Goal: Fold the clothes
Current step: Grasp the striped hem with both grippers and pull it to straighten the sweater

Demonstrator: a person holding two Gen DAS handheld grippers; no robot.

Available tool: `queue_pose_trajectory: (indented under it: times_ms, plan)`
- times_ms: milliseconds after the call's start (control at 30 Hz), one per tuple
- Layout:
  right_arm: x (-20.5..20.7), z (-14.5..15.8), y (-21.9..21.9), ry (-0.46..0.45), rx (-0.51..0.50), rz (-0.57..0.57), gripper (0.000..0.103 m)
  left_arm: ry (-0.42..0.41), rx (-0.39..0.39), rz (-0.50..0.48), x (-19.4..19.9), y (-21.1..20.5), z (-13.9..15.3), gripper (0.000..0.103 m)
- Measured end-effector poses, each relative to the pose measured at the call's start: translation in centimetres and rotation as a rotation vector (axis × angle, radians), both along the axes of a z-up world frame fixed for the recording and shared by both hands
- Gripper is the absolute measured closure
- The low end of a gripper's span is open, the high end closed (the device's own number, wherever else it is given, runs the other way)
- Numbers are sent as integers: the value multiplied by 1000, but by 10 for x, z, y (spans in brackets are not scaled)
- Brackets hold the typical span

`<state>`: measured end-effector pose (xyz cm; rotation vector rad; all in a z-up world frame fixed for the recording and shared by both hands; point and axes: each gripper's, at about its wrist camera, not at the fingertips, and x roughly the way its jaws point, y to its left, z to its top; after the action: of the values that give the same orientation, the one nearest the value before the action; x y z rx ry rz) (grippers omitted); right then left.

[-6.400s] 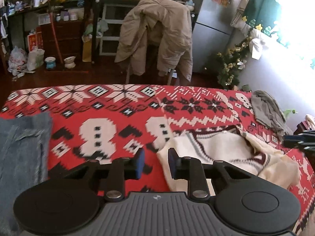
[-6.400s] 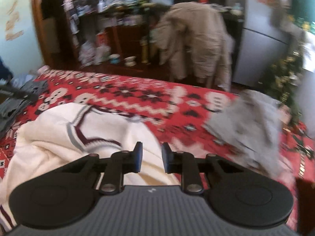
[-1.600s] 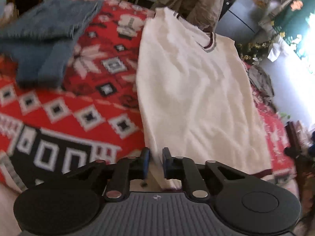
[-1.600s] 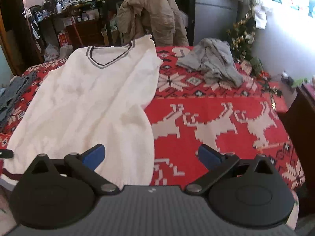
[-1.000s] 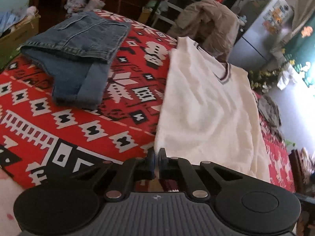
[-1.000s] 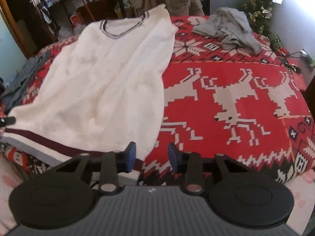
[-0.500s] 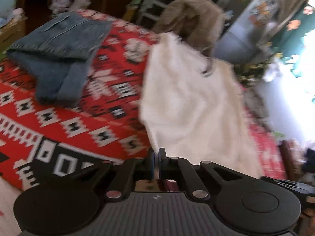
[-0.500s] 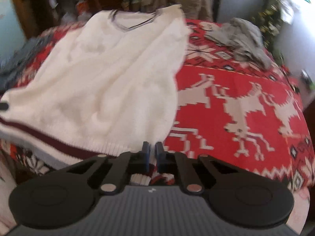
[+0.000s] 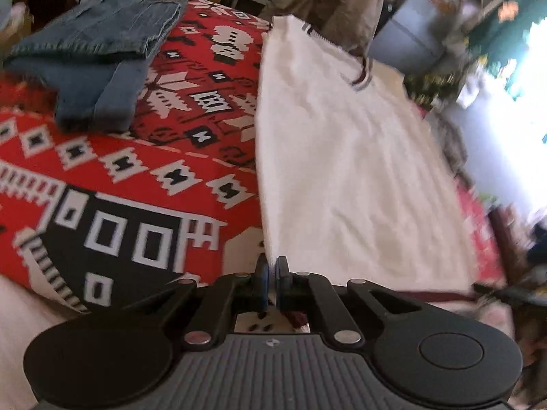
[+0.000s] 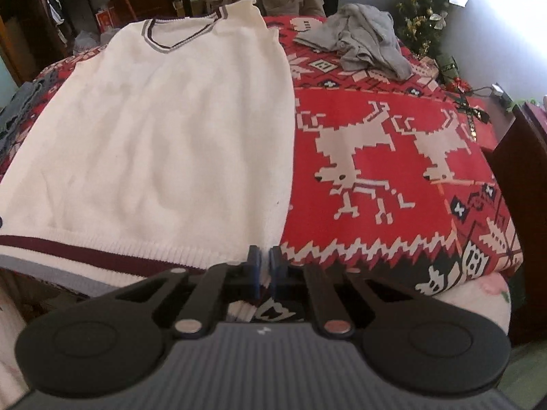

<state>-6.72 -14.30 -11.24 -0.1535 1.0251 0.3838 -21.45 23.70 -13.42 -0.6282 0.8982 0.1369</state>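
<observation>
Cream knit vest (image 10: 164, 143), V-neck with grey and maroon trim, lies spread flat, neck at far end, on the red patterned blanket (image 10: 393, 130) covering the surface. Maroon-striped hem (image 10: 102, 256) sits at the near edge, partly hanging over it. No fold in the vest yet.

Left tool (image 9: 272, 282) is closed, pinching the hem's left corner; cream fabric runs straight into the narrow gap between its blue pads. Right tool (image 10: 264, 270) is closed on the hem's right corner, fabric visible between the pads. Both bottom corners gripped, so the likely step is lifting the hem toward the neckline for a first fold. That fold and any later ones remain.

Folded blue jeans (image 9: 99, 61) sit on the blanket left of the vest, well apart from it; look finished. Crumpled grey garment (image 10: 362, 41) lies at far right, unfolded, probably left to do. So roughly one item done, one in hand, one waiting.

Beyond: tan jacket (image 9: 328, 7) draped over a chair behind the vest's neck end, cluttered shelves, small decorated tree (image 10: 424, 17) at right.
</observation>
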Motion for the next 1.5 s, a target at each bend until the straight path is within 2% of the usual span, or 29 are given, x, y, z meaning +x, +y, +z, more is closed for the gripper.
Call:
queue_pose_trajectory:
  times_ms: [67,200,233,300,367,533,633,767,933,1033,1133,1267,1367,1433,1500]
  plan:
    - [1,1,-5,24,35,-14,96,-9,-72,0,0,3,-1,93]
    - [0,5,-16,70,137,-50,86,1,-99,-22,1,-2,-6,81]
    - [-1,6,-19,75,157,-56,81,8,-109,-25,1,-4,-7,78]
    - [-1,4,-24,82,171,-58,79,20,-128,-32,1,-6,-9,77]
    - [-3,0,-25,94,170,-59,71,21,-129,-43,0,-9,-9,77]
    - [-2,-7,-23,99,174,-61,61,25,-115,-66,5,-13,-8,77]
    - [0,-11,-21,90,175,-56,60,25,-116,-79,6,-15,-9,77]
    - [2,-11,-18,112,267,-16,58,26,-133,-90,8,-17,-10,77]
    - [6,-17,-32,196,345,-89,59,48,-142,-113,6,-19,-9,77]
    - [2,-21,-34,255,358,-75,55,52,-148,-125,7,-21,-9,77]
    - [-1,-26,-33,277,377,-69,55,52,-152,-130,8,-21,-10,77]
    - [4,-25,-42,295,522,-111,55,42,-166,-115,6,-19,-8,77]
    - [10,-23,-47,297,626,-143,53,19,-217,-85,4,-14,-9,77]
    - [14,-29,-50,314,687,-188,51,15,-246,-68,4,-12,-11,77]
    - [17,-40,-52,346,737,-244,51,25,-232,-70,6,-14,-12,78]
